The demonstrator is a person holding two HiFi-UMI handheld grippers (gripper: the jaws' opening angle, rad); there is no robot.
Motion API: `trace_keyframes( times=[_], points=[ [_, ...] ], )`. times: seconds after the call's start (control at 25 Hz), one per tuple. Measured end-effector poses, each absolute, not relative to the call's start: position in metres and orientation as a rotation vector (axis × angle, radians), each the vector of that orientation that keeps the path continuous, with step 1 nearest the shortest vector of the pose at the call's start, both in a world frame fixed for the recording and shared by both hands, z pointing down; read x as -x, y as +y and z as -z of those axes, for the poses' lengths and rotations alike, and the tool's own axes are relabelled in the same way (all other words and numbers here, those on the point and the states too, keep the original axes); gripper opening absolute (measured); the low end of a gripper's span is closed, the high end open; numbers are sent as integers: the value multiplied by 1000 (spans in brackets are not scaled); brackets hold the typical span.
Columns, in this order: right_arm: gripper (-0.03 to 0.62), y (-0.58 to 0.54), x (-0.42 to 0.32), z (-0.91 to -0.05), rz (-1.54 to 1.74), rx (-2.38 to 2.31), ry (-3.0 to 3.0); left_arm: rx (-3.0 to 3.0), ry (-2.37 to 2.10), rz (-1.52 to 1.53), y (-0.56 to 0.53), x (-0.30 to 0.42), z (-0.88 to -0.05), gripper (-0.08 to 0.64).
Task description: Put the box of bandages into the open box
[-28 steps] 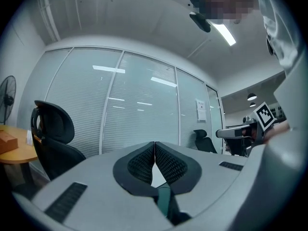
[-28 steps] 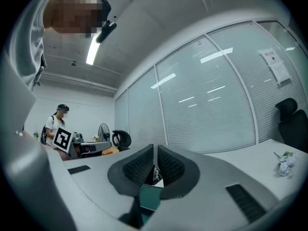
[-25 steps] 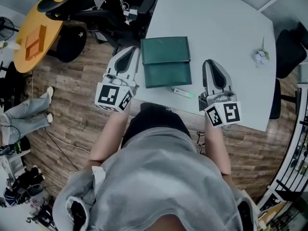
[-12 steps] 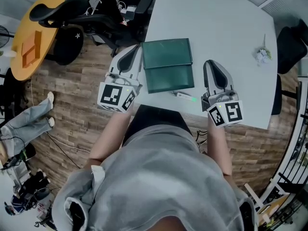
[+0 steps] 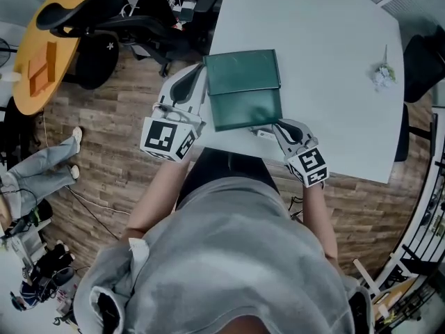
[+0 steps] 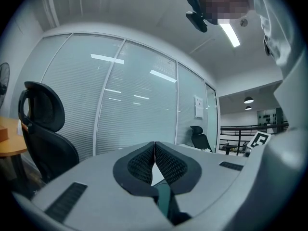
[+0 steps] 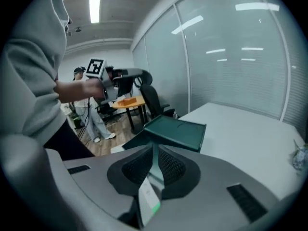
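A dark green box point(image 5: 245, 89) lies on the white table point(image 5: 327, 40), near its front left corner; it shows again in the right gripper view point(image 7: 175, 131). The small white box of bandages point(image 5: 263, 133), marked with green, lies flat just in front of it. My right gripper point(image 5: 279, 126) points left at that box with its jaws shut; the white box point(image 7: 147, 198) shows low under the fingertips, and I cannot tell whether they touch it. My left gripper point(image 5: 195, 74) hangs beside the green box's left edge, jaws shut point(image 6: 154, 150) and nothing in them.
A black office chair point(image 5: 132, 16) and a round orange table point(image 5: 49, 47) stand left of the table on the wooden floor. A small crumpled item point(image 5: 381, 76) lies at the far right of the table. Another person's legs point(image 5: 31, 183) show at the left edge.
My right gripper has swung left and come down to the box of bandages, now pointing toward the green box. The left gripper has hardly moved.
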State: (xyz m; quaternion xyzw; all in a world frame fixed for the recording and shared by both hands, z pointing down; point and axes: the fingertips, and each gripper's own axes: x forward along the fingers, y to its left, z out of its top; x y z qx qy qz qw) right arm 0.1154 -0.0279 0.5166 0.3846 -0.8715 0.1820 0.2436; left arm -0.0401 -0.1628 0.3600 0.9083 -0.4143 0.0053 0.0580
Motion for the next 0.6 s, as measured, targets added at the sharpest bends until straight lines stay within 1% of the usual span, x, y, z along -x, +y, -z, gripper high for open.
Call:
trace_keyframes(
  times=[0.12,0.28,0.32,0.36,0.4,0.6],
  points=[
    [57,-6,-111,-549,-625,-917,-2334,-2749,-1248,-38,-160,39,-365,20],
    [61,5,-109,-569,-606,-836,-2271,-2749,-1247,-45,-158,39,-367,20],
    [82,7,-107,-574,-595,-809,-2253,-2749,-1248,-47,-158,40,-367,20],
    [130,10,-105,-579,-582,-778,-2233,-2748,-1250,-49,-157,41,-368,20],
    [162,14,-104,-585,-562,-745,-2209,-2746,-1253,-50,-156,42,-368,20],
    [166,22,-111,-611,-359,-636,-2048,-2739,-1268,-56,-153,45,-369,20]
  ],
)
